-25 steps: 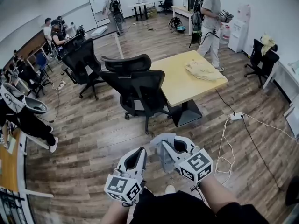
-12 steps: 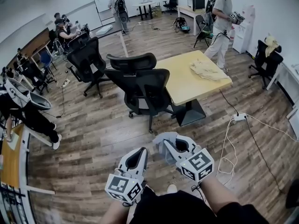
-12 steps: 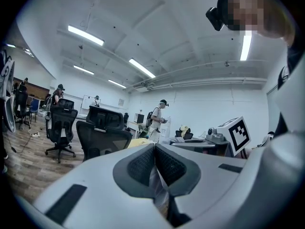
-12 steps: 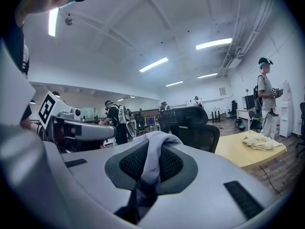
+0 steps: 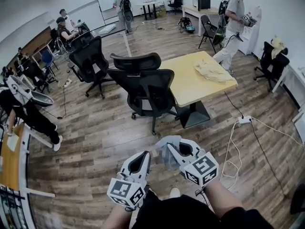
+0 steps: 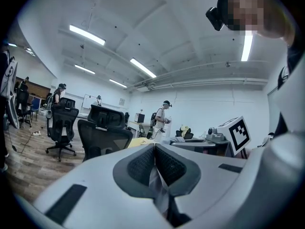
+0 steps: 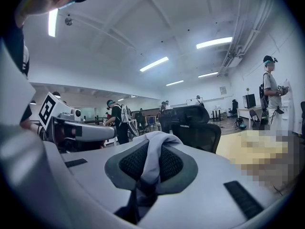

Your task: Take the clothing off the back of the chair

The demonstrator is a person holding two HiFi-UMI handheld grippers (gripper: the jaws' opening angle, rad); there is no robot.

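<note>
In the head view both grippers are low in front of me, over the wooden floor. My right gripper (image 5: 169, 147) (image 7: 152, 162) is shut on a pale grey piece of clothing (image 5: 163, 154) (image 7: 156, 149) that bunches over its pads. Just to its left, my left gripper (image 5: 141, 157) (image 6: 155, 152) is shut too, with a thin strip of the same grey cloth (image 6: 157, 178) pinched between its pads. A black office chair (image 5: 148, 95) stands ahead at the table. Far right, another chair (image 5: 269, 63) has a yellowish garment (image 5: 276, 45) draped over its back.
A yellow table (image 5: 188, 82) holds a crumpled cream cloth (image 5: 213, 72). More black chairs (image 5: 89, 63) stand to the left. A power strip and white cables (image 5: 242, 120) lie on the floor at right. Several people stand or sit around the room's edges.
Both grippers have stayed put with the grey cloth. The standing person at the upper right has stepped further right, and the view has shifted slightly.
</note>
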